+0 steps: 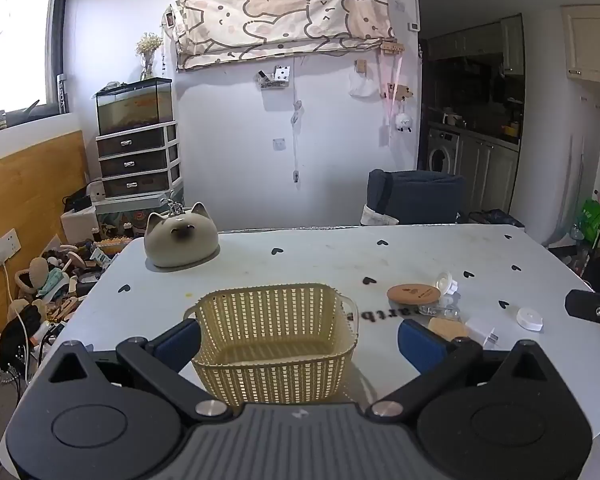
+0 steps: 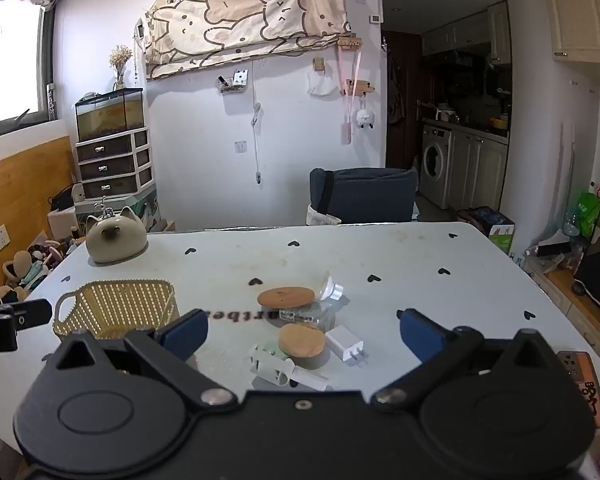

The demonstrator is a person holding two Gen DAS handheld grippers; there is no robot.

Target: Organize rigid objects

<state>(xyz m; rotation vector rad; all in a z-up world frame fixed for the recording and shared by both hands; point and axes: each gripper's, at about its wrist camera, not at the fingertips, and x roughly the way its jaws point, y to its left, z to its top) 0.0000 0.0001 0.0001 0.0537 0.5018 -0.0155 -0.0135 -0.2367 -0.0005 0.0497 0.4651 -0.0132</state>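
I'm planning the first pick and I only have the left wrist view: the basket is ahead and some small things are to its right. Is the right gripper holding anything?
Observer: No. The right gripper is open and holds nothing.
Operator: Is anything among those small things hidden from me?
Observer: Yes. A white plastic clip lies just in front of the cork lid, on the side nearest the right gripper.
Operator: Is there anything farther right?
Observer: A phone in an orange case lies at the right edge of the table.
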